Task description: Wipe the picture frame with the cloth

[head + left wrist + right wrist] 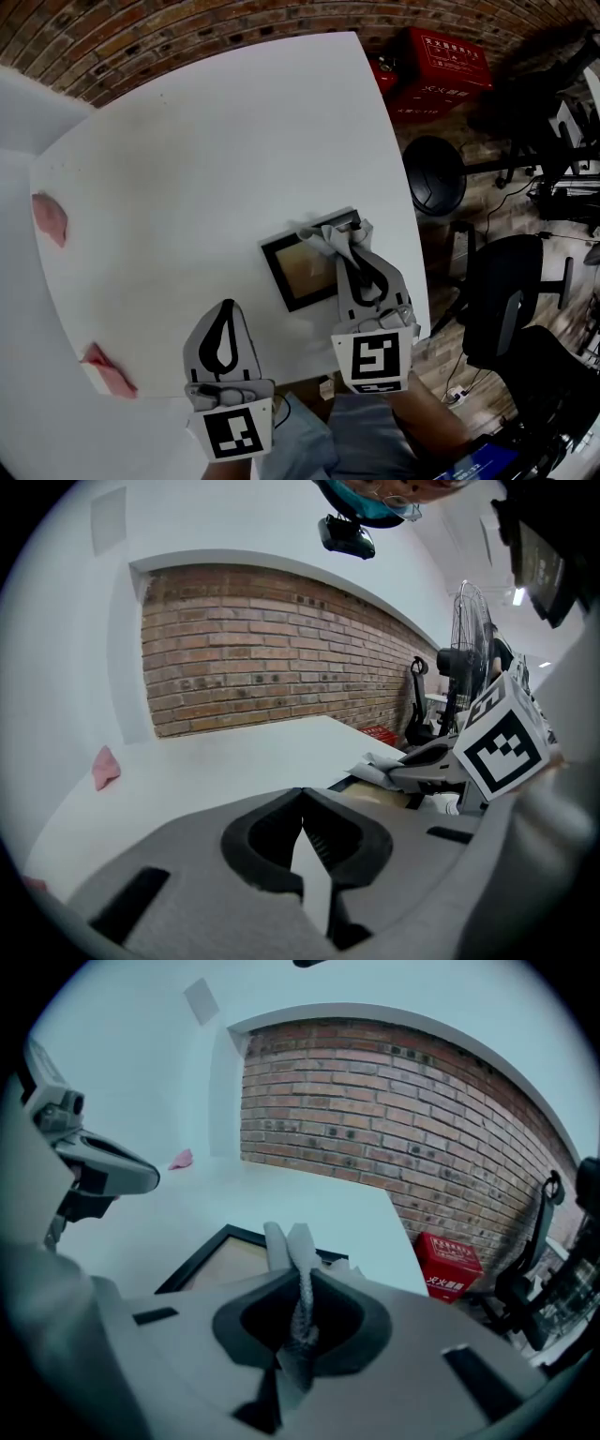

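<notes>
Grey cloth [326, 234] hangs bunched in the right gripper [349, 236], whose jaws are clamped on it; in the right gripper view the cloth [292, 1241] runs as a twisted strip between the closed jaws of that gripper [298, 1277] and sticks out past their tips. The bunched end lies on the far right corner of the picture frame [296, 272], a black-edged frame with a tan panel that lies flat on the white surface [187, 169] near its right edge and towards the person. Seen from the right gripper, the picture frame [214, 1262] sits just under and left of the jaws.

Left of the frame and apart from it, the left gripper [226, 306] is over the near part of the surface; in its own view the left gripper [302, 795] has its jaws together at the tips with nothing between them.

One pink scrap [49, 217] lies at the surface's left edge, a second pink scrap [108, 368] nearer the person. Beyond the far edge is a brick wall [141, 37], and a red box [441, 61] stands on the wooden floor [441, 234]
</notes>
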